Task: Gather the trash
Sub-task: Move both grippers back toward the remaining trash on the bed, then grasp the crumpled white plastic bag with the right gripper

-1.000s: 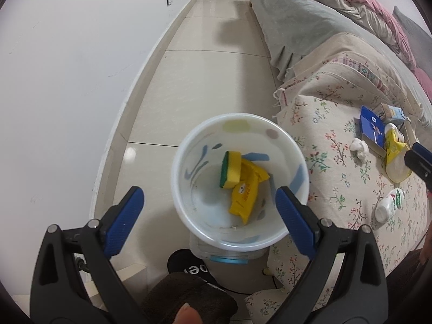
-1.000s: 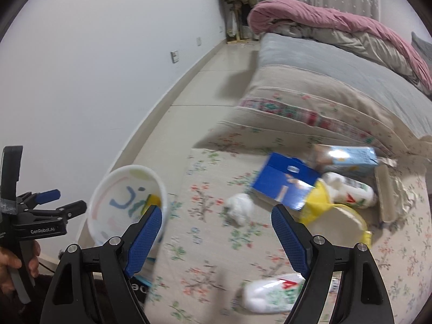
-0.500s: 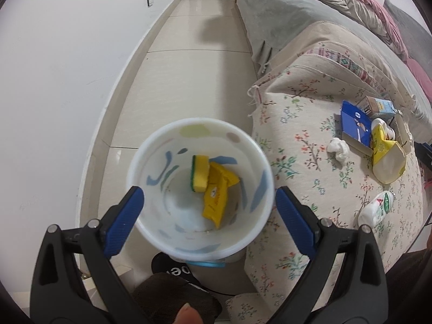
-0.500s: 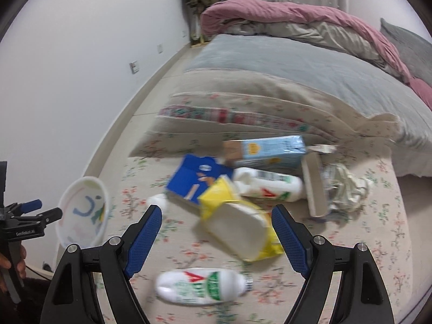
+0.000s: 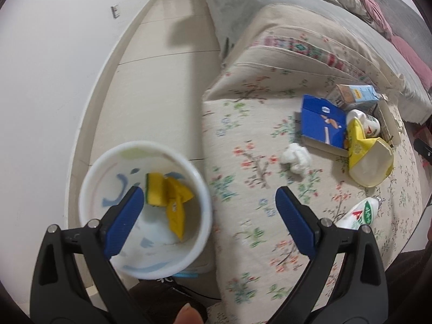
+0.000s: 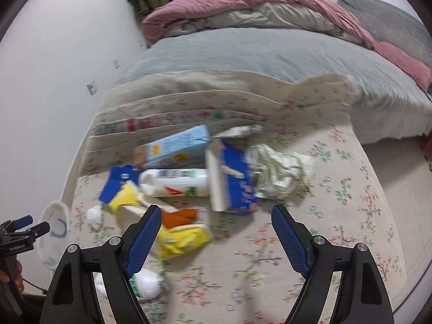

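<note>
A white bin (image 5: 94,178) on the floor beside the bed holds a yellow sponge (image 5: 155,191) and a yellow wrapper (image 5: 175,210). My left gripper (image 5: 208,216) is open and empty above the bin's right rim. Trash lies on the floral bedspread (image 6: 270,256): a yellow bag (image 6: 183,240), a blue box (image 6: 235,181), a light-blue carton (image 6: 175,148), a white bottle (image 6: 175,182), a second bottle (image 6: 145,283), crumpled plastic (image 6: 278,172) and a tissue ball (image 5: 295,156). My right gripper (image 6: 216,240) is open and empty, above the bedspread near the yellow bag.
A white wall (image 5: 54,81) runs on the left with a tiled floor strip (image 5: 162,81) between it and the bed. A grey blanket (image 6: 270,54) and a pink duvet (image 6: 243,2) lie further up the bed. The left gripper shows at the right wrist view's left edge (image 6: 21,232).
My left gripper has swung right, so the bin slid to its lower left. My right gripper has moved right and forward over the trash pile, bringing the blue box and crumpled plastic closer.
</note>
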Demonstrator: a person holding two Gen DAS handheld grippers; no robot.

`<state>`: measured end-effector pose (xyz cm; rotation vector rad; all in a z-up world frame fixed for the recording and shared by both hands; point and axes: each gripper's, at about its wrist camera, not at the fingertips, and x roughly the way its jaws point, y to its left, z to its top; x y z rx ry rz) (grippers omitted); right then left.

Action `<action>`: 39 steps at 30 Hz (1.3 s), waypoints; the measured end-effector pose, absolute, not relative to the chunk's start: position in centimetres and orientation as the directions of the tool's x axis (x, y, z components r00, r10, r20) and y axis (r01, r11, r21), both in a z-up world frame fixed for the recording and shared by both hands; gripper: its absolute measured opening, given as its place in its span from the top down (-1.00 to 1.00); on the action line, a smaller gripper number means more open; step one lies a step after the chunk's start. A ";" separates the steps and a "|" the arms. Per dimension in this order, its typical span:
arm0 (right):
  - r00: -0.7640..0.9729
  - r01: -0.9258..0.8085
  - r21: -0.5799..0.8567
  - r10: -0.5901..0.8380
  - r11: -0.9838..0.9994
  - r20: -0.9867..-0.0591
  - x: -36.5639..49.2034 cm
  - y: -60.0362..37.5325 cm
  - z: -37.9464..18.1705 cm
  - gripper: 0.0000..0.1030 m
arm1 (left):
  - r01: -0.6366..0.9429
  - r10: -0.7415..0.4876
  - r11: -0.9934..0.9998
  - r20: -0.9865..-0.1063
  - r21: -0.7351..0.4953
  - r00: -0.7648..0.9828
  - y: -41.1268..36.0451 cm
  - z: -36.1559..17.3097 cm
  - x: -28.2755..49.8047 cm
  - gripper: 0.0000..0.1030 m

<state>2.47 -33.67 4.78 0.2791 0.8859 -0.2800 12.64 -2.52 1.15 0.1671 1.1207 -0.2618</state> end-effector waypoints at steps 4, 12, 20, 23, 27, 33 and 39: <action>0.576 0.379 0.116 -0.136 0.918 -0.806 2.5 -36.0 4.4 -0.64 | 0.328 -0.138 0.945 -0.909 -0.002 0.392 -4.9 0.9 13.3 -0.90; 0.535 0.388 0.095 -0.140 0.917 -0.833 4.3 -40.9 4.0 -0.64 | 0.385 -0.174 0.923 -0.917 -0.024 0.360 -8.5 0.4 15.2 -0.90; 0.502 0.437 0.213 -0.040 0.874 -0.864 6.7 -43.9 0.9 -0.58 | 0.389 -0.265 0.910 -0.921 -0.142 0.284 -10.6 -0.8 18.1 -0.89; 0.480 0.434 0.201 -0.036 0.878 -0.877 7.6 -44.1 0.1 -0.48 | 0.390 -0.290 0.904 -0.922 -0.176 0.255 -11.3 -1.5 19.2 -0.74; 0.471 0.434 0.235 0.003 0.870 -0.882 8.4 -44.7 -0.8 -0.40 | 0.392 -0.333 0.889 -0.921 -0.235 0.203 -12.2 -2.5 20.2 -0.53; 0.454 0.448 0.280 0.054 0.849 -0.890 9.2 -45.5 -2.5 -0.19 | 0.392 -0.383 0.871 -0.909 -0.296 0.163 -13.2 -3.5 21.0 -0.22; 0.461 0.434 0.302 0.079 0.848 -0.884 10.0 -45.4 -3.3 0.11 | 0.431 -0.385 0.856 -0.909 -0.286 0.160 -14.7 -3.3 20.8 0.22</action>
